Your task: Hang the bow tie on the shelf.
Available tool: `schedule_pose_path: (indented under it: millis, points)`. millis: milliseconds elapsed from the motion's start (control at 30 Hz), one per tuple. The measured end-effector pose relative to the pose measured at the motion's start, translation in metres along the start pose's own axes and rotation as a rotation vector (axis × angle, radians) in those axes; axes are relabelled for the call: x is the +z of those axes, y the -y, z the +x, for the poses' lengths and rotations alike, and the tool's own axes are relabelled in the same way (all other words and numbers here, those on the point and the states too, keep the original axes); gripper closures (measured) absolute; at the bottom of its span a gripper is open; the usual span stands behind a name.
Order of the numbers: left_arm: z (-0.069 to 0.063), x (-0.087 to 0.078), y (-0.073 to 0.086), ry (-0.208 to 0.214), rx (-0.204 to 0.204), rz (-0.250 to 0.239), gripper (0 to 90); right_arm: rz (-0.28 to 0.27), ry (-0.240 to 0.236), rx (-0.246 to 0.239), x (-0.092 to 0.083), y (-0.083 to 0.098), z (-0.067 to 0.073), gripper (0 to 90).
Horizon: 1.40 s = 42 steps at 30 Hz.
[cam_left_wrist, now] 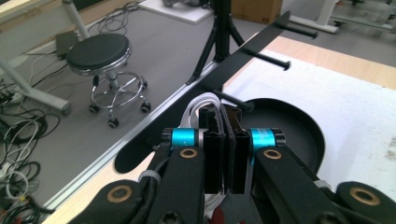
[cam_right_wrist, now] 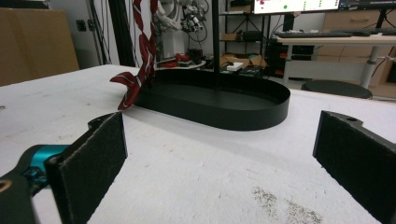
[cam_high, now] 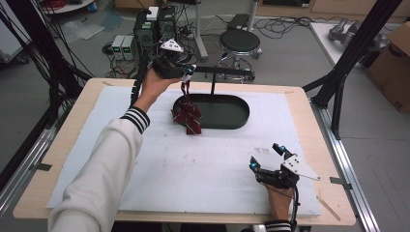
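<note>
Left gripper, held raised over the far side of the worktop: its fingers are closed on the upper end of a dark red patterned necktie, whose dark edge is seen pinched between the pads in the left gripper view. Below the fingers the necktie hangs down, and its lower part lies bunched on the white mat, partly over the near-left rim of a black oval tray. Just beyond the fingers runs a black horizontal bar with short pegs, carried on a thin upright post that stands in the tray. A white loop of cord shows just behind the fingertips.

Right gripper, resting low near the front right of the mat: its fingers stand wide apart with nothing between them. Ahead of these fingers lies bare mat, then the tray wall, well apart from them; the necktie hangs to the left of the tray in the right gripper view.

Beyond the worktop, a round black stool stands on the floor.
</note>
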<state>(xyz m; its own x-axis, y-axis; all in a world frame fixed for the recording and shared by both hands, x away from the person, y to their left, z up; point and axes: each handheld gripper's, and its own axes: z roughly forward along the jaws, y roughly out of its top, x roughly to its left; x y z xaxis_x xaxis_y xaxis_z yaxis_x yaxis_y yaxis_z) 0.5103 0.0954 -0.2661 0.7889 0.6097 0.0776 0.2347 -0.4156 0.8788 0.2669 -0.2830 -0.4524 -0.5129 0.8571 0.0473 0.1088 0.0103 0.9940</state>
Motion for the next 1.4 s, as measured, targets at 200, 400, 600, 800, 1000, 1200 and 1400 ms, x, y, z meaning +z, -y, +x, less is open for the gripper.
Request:
schedule_pose_path:
  millis: [200, 400, 600, 800, 1000, 1200, 1400]
  points:
    - [0.005, 0.0, 0.003, -0.032, -0.011, 0.003, 87.6, -0.002, 0.0, -0.002, 0.0, 0.0, 0.0, 1.8]
    - [0.011, -0.001, 0.007, -0.076, -0.029, 0.015, 87.6, -0.001, 0.0, 0.0, 0.0, 0.0, 0.0, 1.8]
    - [0.015, -0.001, 0.016, -0.111, -0.056, 0.033, 87.6, -0.002, 0.0, -0.003, 0.0, 0.0, 0.0, 1.8]
    - [0.019, -0.003, 0.023, -0.13, -0.078, 0.043, 87.5, -0.003, 0.0, -0.003, 0.0, 0.0, 0.0, 1.8]
    - [0.019, -0.003, 0.024, -0.132, -0.082, 0.05, 87.4, -0.001, -0.001, -0.004, 0.0, 0.0, 0.0, 1.8]
    - [0.019, -0.002, 0.027, -0.133, -0.093, 0.046, 86.9, -0.003, -0.001, -0.004, 0.0, 0.0, 0.0, 1.8]
    - [0.021, -0.004, 0.03, -0.131, -0.114, 0.044, 80.0, -0.003, -0.001, -0.002, 0.0, 0.0, 0.0, 1.8]
